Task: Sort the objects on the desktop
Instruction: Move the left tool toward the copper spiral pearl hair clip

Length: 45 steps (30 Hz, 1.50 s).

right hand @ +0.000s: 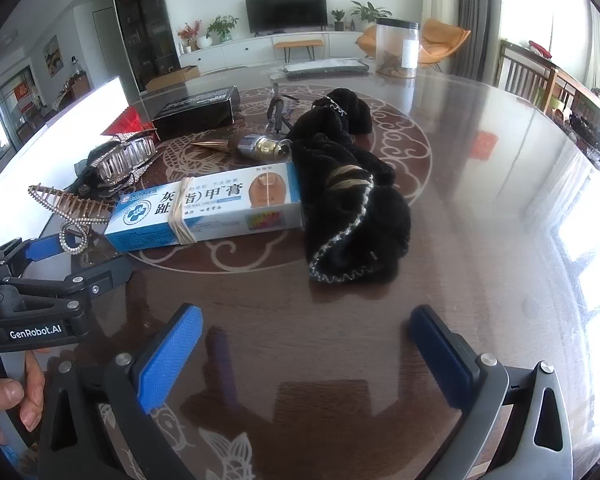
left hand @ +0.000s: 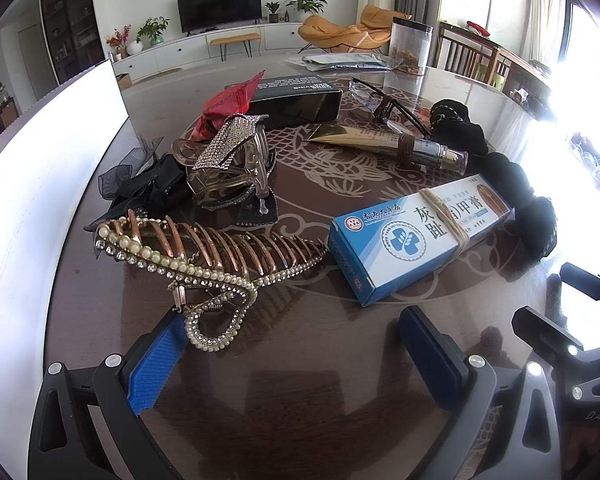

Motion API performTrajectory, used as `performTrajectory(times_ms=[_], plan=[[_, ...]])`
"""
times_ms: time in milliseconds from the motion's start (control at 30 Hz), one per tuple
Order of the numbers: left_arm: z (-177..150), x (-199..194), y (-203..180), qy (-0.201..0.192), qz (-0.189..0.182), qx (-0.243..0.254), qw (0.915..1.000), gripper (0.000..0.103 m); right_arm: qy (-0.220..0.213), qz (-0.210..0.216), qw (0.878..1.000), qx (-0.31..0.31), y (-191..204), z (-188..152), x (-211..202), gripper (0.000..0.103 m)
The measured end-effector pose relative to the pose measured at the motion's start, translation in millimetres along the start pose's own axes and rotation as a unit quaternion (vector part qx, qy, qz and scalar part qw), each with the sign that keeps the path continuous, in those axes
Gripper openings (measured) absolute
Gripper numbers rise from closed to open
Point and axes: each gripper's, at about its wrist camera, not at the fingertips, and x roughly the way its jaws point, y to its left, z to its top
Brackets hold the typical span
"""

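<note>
Landmark: blue-and-white cardboard cream box bound with rubber bands. Left of it lies the copper-toothed, pearl-trimmed hair claw, long axis crosswise to my left gripper, whose spread jaws hold nothing; its looped handle touches my left pad. My right gripper, also spread and empty, sits farther off.

Both views sit low over the table, looking forward between their own blue pads toward the TV wall. Left wrist view is close on the pearl hair clip; right wrist view sits further right, near the black cloth. Both share the blue box (left gripper also shows in right view)
</note>
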Motion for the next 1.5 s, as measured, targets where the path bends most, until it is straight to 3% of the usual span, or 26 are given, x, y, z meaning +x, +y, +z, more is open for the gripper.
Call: performTrajectory(times_ms=[300,667,1500], plan=[[13,9,-2,0.003,-0.009,0.012,0.9999,0.103,0.013,-0.024,0.999,-0.023,8,1,5,0.103],[45,30,-8,0.003,-0.011,0.016,0.9998,0.103,0.012,-0.022,1.0,-0.018,5,0,4,0.103],[21,14,-3,0.007,-0.027,0.039,0.9989,0.103,0.012,-0.023,0.999,-0.021,5,-1,3,0.103]])
